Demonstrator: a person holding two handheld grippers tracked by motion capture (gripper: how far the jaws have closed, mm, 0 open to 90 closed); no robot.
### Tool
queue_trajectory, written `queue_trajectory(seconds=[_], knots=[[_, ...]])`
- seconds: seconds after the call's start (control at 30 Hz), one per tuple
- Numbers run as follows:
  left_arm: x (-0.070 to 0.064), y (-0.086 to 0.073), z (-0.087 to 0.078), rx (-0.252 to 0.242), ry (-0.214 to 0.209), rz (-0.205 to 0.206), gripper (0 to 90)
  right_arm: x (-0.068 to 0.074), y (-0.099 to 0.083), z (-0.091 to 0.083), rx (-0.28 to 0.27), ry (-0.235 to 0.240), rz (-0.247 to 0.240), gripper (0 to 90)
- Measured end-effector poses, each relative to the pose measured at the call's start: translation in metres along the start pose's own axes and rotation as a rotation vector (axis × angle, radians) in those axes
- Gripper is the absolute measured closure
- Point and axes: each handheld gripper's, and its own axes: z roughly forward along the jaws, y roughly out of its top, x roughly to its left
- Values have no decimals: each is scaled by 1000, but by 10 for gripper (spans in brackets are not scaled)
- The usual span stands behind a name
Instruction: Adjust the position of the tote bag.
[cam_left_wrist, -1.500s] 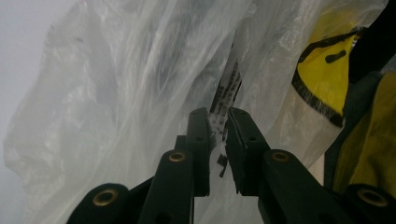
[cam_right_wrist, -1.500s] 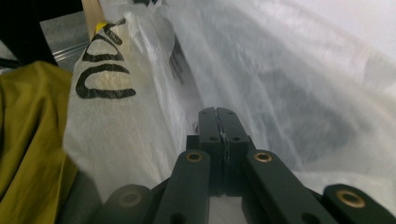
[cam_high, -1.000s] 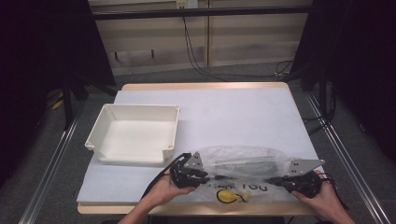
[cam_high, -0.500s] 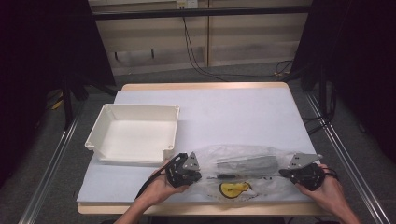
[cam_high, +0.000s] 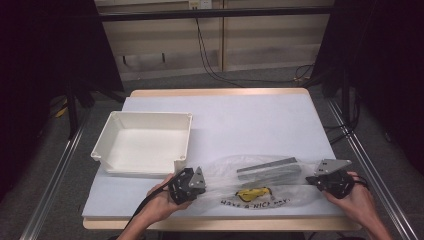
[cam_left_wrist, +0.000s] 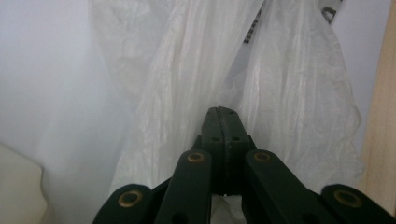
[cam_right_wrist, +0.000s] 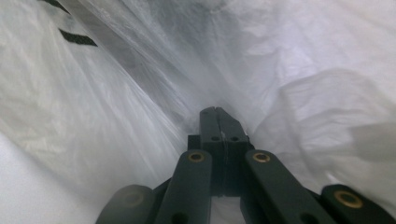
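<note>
Both tongs are clamped on a thin clear plastic bag (cam_high: 260, 182) printed with black lettering: the left gripper (cam_high: 196, 181) pinches its left end, the right gripper (cam_high: 320, 178) its right end, jaws pressed together on the film in both gripper views. Stretched between them, the bag lies along the table's (cam_high: 250, 120) near edge, with a grey rectangular block (cam_high: 269, 169) and a small yellow object (cam_high: 252, 192) showing through it. A shallow white plastic tray (cam_high: 142, 142) sits near the table's left edge, just beyond the left gripper.
</note>
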Motion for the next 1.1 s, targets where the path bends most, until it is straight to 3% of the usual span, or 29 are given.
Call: queue_trajectory(seconds=[0.1, 0.13, 0.17, 0.2, 0.3, 0.53, 0.6, 0.8, 0.87, 0.9, 0.97, 1.1], knots=[[3, -5, -3, 3, 3, -3, 900, -2, -2, 0, -16, 19, 10, 900], [4, -8, -3, -7, 6, -14, 900, -3, -3, 1, -25, 32, 30, 900], [6, -10, -4, -14, -7, -29, 900, -3, -4, 0, -29, 25, 20, 900], [5, -12, -4, -27, 5, -42, 900, -4, -5, 0, -32, 26, 21, 900], [5, -13, -5, -18, 18, -21, 900, -4, -5, 1, -38, 38, 38, 900], [8, -11, -5, -37, 17, -59, 900, -1, -4, 0, -44, 8, 5, 900], [9, -9, -6, -54, -18, -57, 900, 0, -5, -1, -64, 31, 23, 900], [8, 0, -9, -128, -40, -61, 900, 8, 1, -10, -151, 112, 21, 854], [7, 3, -10, -162, -52, -72, 887, 13, 3, -11, -159, 146, 5, 839], [7, 5, -11, -158, -64, -51, 887, 15, 4, -11, -155, 150, 3, 824], [6, 9, -10, -194, -92, -71, 879, 19, 5, -6, -133, 167, -9, 816], [6, 21, -7, -204, -104, -52, 857, 17, 5, 5, -119, 221, -3, 811]])
